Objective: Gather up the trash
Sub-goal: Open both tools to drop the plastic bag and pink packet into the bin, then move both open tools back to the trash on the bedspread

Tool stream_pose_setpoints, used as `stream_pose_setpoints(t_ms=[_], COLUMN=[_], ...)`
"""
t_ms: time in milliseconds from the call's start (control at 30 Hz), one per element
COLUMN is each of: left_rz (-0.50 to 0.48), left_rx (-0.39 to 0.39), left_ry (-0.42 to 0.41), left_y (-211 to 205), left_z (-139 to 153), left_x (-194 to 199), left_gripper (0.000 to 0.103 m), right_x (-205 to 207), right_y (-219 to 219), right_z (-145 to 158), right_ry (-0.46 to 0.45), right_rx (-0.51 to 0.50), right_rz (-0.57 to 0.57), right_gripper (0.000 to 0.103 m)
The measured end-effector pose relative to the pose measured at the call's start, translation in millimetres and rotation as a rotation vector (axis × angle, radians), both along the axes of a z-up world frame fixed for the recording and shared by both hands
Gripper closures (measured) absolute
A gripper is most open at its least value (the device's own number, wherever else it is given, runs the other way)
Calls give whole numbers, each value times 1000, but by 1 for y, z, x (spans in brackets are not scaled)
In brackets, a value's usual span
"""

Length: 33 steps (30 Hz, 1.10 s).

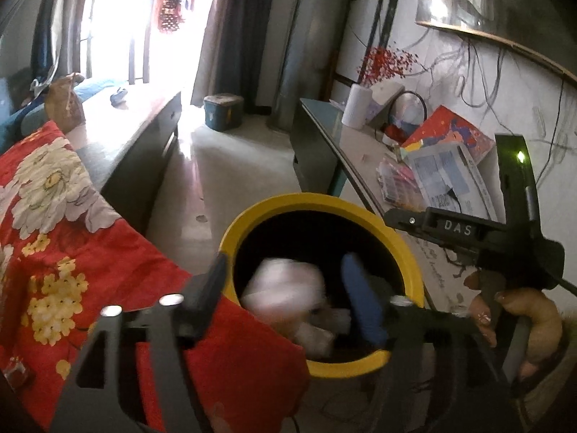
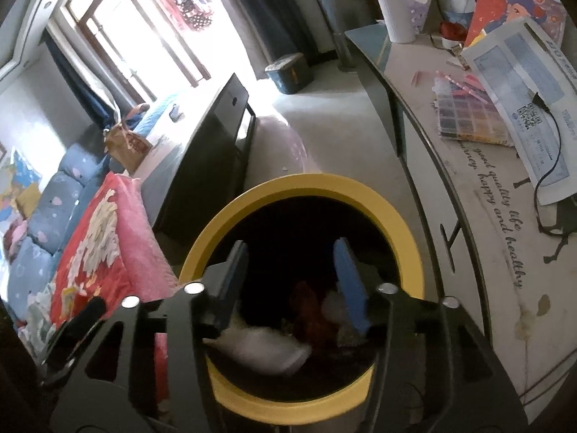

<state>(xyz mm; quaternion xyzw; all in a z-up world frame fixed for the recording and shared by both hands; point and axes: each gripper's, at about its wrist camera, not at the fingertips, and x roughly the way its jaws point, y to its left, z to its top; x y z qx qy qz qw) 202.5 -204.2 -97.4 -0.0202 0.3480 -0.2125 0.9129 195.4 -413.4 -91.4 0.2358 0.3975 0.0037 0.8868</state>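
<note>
A yellow-rimmed trash bin [image 1: 407,249] stands between the bed and the desk; it also shows in the right wrist view [image 2: 404,238]. My left gripper [image 1: 285,288] is open over the bin's mouth, and a blurred white wad of tissue [image 1: 285,288] is between its fingers, above other white trash [image 1: 317,335] in the bin. My right gripper [image 2: 288,278] is open and empty above the bin, with white [image 2: 267,353] and red trash [image 2: 310,310] below it. The right gripper's body and the hand holding it [image 1: 519,310] show in the left wrist view.
A red floral blanket [image 1: 54,216] lies on the bed at left, touching the bin. A desk [image 2: 487,270] at right holds papers [image 2: 523,101], a colour-swatch sheet [image 2: 465,112], a white cup [image 2: 396,14] and a black cable [image 2: 548,151]. A teal box [image 1: 223,110] stands on the floor by the curtains.
</note>
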Motion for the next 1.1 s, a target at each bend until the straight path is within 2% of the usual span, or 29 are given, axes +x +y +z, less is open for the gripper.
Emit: stream_pose_setpoints(t_ms=[67,167,233,667,1100], left_rz=[14,44,65,149,229], left_rx=[-15,-23,-27,-44,-64], left_ry=[-3,-8,-16,-86,-132], left_y=[5,15,20,57,96], left_z=[2,5,8,33,53], left_x=[-1,-3,-4,-23,-40], left_gripper=[13,9,9,9,9], right_x=[0,-1,-1,-6,-15], right_y=[-1,0,-1,20,51], right_z=[1,2,2,19,39], right_ry=[-3,-3,-5,-46,-93], right_rx=[-2,-1,-5,-52,-73], right_rz=[-6,-8,-10,33,116], right_gripper=[53,50,47,40,40])
